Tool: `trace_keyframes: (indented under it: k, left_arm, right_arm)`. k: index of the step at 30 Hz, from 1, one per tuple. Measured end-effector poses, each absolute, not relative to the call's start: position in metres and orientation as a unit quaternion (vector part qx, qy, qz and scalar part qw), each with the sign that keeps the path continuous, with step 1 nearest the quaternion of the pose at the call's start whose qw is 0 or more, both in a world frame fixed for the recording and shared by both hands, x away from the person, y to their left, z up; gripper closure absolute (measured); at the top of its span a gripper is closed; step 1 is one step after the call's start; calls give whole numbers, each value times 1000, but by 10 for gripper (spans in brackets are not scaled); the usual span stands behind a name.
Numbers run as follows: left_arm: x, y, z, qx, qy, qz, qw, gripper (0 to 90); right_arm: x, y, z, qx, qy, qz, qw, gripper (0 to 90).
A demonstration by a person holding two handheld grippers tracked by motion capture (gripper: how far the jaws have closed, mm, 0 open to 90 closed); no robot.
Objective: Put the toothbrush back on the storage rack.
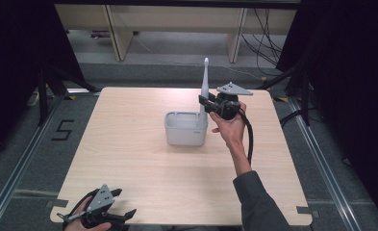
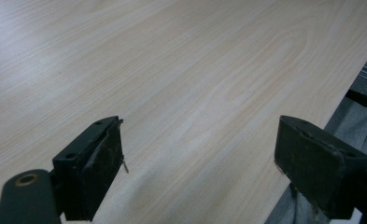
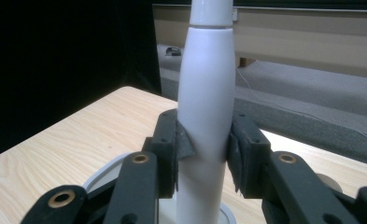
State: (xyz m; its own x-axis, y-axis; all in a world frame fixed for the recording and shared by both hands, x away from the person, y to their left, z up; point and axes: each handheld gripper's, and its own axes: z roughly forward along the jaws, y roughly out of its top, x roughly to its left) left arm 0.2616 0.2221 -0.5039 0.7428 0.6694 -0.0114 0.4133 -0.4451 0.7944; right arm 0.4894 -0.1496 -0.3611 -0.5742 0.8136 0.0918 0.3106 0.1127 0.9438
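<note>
- Your right gripper (image 1: 205, 102) sits right of centre in the high view, upper middle of the table (image 1: 129, 159), jaws pointing toward frame left.
- It's clamped on a white electric toothbrush (image 1: 205, 82); handle stands upright, thin neck and head poking up above the gripper.
- In the right gripper view the toothbrush (image 3: 205, 107) fills the centre, both black pads (image 3: 169, 149) pressed against its sides, so it's a firm hold on the thick part of the handle.
- The lower end of the toothbrush goes down at the right rear corner of a grey holder (image 1: 186, 129), a boxy tub in the middle of the table; can't tell if the tip touches its bottom.
- In the right gripper view, the holder's pale rim (image 3: 106, 175) shows low, just behind your jaws.
- Your right hand (image 1: 229, 127) is wrapped on the gripper body, black cable (image 1: 249, 137) looping down along the forearm.
- Your left gripper (image 1: 121, 204) is at the bottom left of the high view, near the table's front edge, well apart from the holder.
- In the left gripper view, its jaws stand wide apart over bare wood (image 2: 181, 70), nothing between them: released.
</note>
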Motion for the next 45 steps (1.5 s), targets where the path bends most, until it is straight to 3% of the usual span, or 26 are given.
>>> trace_keyframes:
  k: [45]
  left_arm:
    - [261,220,-505,832,327,149,423,147]
  right_arm:
    - [505,-151,-411,413,714,516,231,664]
